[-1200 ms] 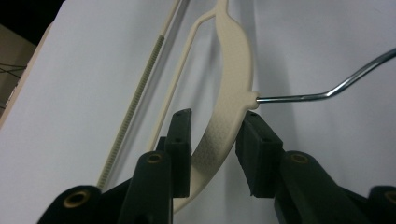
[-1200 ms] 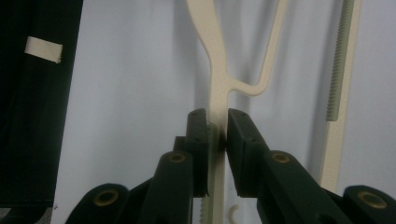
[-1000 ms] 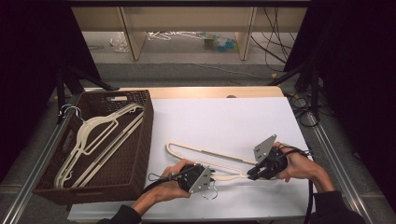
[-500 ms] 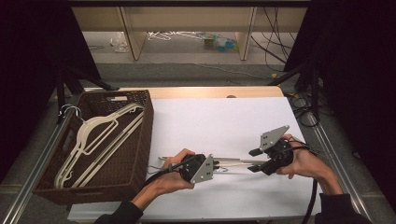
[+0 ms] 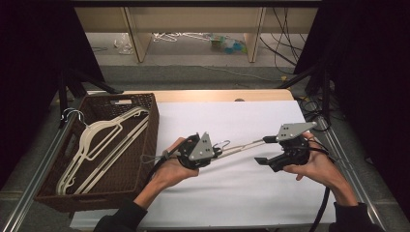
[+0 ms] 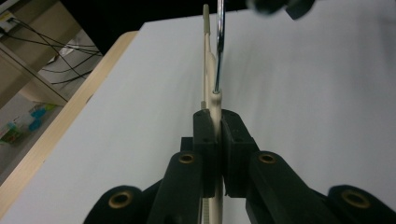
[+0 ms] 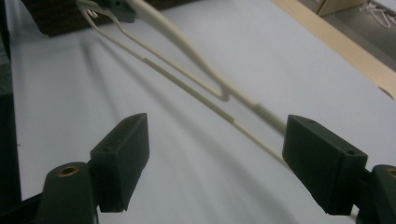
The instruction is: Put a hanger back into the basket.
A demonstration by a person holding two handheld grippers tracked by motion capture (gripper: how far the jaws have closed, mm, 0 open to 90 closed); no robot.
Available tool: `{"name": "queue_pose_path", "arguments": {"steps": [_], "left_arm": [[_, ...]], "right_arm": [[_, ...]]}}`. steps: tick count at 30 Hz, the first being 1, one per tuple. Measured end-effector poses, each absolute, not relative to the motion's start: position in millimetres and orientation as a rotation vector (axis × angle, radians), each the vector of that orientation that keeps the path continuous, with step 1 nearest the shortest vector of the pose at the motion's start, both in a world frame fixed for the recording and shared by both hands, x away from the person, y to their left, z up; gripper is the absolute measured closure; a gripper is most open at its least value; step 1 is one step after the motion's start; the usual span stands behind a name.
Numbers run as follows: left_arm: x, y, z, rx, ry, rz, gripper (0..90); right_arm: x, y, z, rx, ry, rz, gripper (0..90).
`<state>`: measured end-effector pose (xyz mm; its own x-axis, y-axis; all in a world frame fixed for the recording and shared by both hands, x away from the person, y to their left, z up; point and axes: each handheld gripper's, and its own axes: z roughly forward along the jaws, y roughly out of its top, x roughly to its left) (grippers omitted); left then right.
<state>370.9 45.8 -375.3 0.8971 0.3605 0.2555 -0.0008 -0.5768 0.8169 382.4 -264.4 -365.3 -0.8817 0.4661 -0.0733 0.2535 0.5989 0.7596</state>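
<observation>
Left gripper view — smooth cream plastic hanger (image 6: 214, 109), slim, chrome-hooked

- White table cover (image 5: 241, 193): bare and passable ahead of and behind both hands.
- Brown basket (image 5: 145, 145) with hangers (image 5: 96, 140) blocks the left side.
- Lifted hanger (image 5: 241, 146) spans the gap between the hands.

The high camera looks forward and down over my bench (image 5: 232, 193); each hand-held gripper's camera looks closely along its jaws. All share the bench's white top.
</observation>
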Motion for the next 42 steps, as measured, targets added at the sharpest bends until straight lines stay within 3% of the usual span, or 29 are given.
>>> {"name": "queue_pose_path", "arguments": {"steps": [9, 20, 30, 42], "left_arm": [[388.6, 73.0, -347.0, 1.994, 0.521, 0.346, 85.5], [392.7, 91.3, -325.5, 1.954, 0.587, 0.224, 85.5], [377.0, 121.1, -286.5, 1.884, 0.63, 0.164, 85.5], [361.2, 184.1, -249.5, 1.779, 0.687, 0.216, 85.5]], "right_arm": [[368.2, -259.3, -354.1, 0.6, 2.476, 1.235, 20.8], [351.5, -248.3, -373.3, 0.669, 2.357, 1.361, 19.2], [333.2, -244.1, -401.4, 0.655, 2.4, 1.361, 18.6], [321.6, -248.4, -414.2, 0.663, 2.449, 1.344, 18.4]]}}
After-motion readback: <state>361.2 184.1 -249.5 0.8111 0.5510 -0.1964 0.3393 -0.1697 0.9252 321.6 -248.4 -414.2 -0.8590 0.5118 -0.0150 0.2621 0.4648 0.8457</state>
